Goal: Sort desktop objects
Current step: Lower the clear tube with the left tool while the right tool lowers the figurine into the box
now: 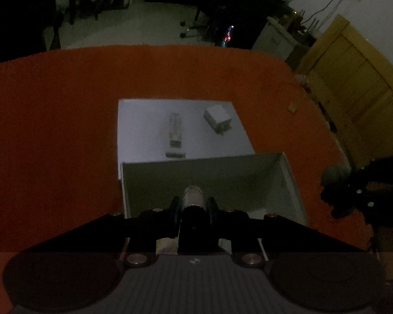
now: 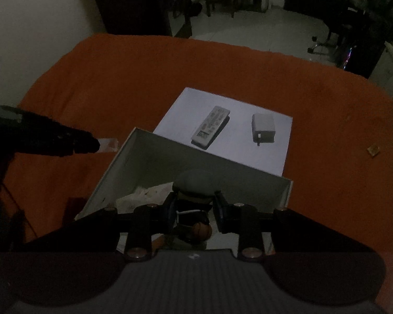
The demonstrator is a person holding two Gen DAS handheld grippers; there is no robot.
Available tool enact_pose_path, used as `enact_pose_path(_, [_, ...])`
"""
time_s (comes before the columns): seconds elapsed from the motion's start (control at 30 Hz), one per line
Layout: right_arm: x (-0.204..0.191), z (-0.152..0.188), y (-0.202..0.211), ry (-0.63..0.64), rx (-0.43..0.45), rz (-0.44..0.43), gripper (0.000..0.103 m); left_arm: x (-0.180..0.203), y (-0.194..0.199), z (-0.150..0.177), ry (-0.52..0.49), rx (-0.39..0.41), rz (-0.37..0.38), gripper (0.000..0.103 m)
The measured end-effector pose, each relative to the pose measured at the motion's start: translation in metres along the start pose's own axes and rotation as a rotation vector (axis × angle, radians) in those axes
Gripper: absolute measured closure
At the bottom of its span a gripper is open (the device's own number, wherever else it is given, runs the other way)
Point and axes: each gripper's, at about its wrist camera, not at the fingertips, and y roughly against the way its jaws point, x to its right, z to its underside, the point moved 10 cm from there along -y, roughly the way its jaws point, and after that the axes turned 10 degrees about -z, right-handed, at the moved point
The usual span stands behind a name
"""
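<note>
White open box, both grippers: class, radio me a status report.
Left gripper shut on small clear cylinder. Right gripper shut on grey-capped toy figure. Both over white open box. Nothing blocking.

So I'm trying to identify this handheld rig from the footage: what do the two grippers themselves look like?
Both look alike. The left gripper and right gripper have short black fingers on a black crossbar that widens into triangular wings, fastened with round metallic bolts. Nearest each camera sits a grey ribbed body with a small pale logo, flanked by two dark round discs. No cables, hands or sleeves show in this dim light.
</note>
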Motion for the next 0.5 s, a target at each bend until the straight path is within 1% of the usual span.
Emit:
enact_pose_path(0.27, [0.006, 0.022, -0.024, -0.017, -0.044, -0.019, 0.071, -0.002, -0.021, 0.027, 0.002, -0.038, 0.006, 0.087])
enact_pose_path(0.5, [0.011, 0.036, -0.034, -0.026, -0.073, -0.028, 0.071, 0.0, -0.037, 0.045, -0.001, -0.067, 0.015, 0.087])
